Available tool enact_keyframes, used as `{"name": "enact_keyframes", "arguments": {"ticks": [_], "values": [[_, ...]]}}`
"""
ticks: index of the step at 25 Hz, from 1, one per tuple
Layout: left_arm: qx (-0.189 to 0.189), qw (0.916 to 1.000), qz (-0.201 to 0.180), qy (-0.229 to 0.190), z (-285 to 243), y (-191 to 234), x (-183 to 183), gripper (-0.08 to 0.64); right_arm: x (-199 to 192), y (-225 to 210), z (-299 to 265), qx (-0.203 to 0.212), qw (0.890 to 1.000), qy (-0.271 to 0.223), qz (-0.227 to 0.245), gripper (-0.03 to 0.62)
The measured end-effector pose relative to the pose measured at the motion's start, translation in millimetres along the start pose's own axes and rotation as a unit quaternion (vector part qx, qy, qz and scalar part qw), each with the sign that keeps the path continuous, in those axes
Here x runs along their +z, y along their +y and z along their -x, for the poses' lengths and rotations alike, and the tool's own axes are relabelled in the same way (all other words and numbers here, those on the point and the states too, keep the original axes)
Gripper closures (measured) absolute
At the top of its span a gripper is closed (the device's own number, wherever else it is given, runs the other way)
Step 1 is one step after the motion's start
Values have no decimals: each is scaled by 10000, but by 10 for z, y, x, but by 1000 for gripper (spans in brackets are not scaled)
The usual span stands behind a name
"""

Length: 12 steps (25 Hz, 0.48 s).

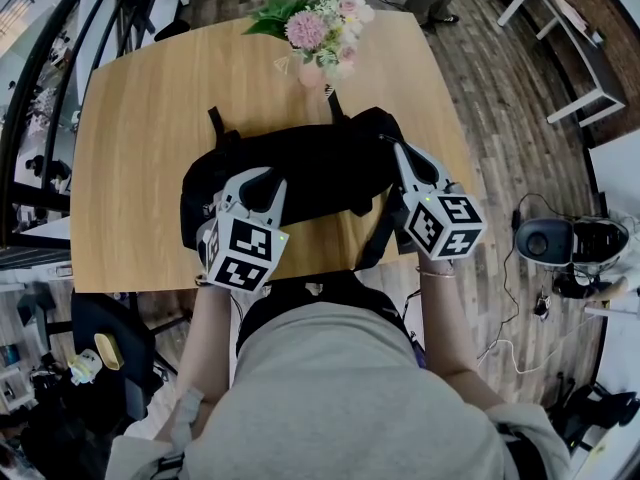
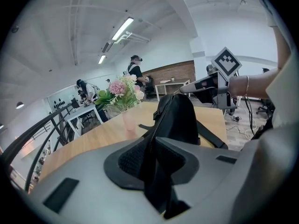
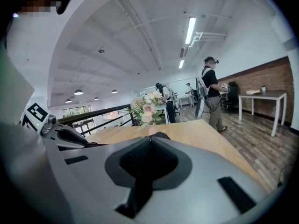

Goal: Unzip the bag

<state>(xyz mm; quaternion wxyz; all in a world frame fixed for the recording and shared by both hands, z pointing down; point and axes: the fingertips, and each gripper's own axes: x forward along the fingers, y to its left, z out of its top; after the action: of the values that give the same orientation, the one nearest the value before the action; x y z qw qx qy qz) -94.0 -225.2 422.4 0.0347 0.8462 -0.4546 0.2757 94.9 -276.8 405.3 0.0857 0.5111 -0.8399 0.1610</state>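
A black bag point(image 1: 320, 168) lies lengthwise near the front edge of the wooden table point(image 1: 140, 148). My left gripper point(image 1: 264, 182) is at the bag's left end. In the left gripper view it point(image 2: 152, 143) is shut on a fold of black fabric beside the zipper line, and the bag point(image 2: 180, 120) rises ahead. My right gripper point(image 1: 397, 149) is at the bag's right top end. Its jaws point(image 3: 149, 141) are closed, with a thin black piece of the bag hanging between them. I cannot tell whether that piece is the zipper pull.
A vase of pink flowers point(image 1: 318, 33) stands just behind the bag. A bag strap point(image 1: 378, 233) hangs over the table's front edge. A person point(image 3: 210, 92) stands beyond the table near a white table point(image 3: 261, 97). A railing point(image 1: 40, 88) runs along the left.
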Motion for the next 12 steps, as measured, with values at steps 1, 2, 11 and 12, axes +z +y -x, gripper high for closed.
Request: {"name": "enact_keyframes", "arguments": {"ticks": [1, 2, 11, 12], "values": [[-9, 10000, 9, -4, 3, -5, 2, 489, -18, -10, 6, -17, 10000, 19, -38, 575], [-13, 10000, 21, -15, 7, -7, 4, 474, -37, -21, 10, -37, 10000, 37, -74, 579], [-103, 9969, 708, -332, 110, 27, 105, 445, 9, 106, 94, 104, 9998, 59, -142, 547], [-142, 9947, 928, -420, 136, 40, 140, 445, 11, 172, 93, 210, 9997, 78, -127, 536]]}}
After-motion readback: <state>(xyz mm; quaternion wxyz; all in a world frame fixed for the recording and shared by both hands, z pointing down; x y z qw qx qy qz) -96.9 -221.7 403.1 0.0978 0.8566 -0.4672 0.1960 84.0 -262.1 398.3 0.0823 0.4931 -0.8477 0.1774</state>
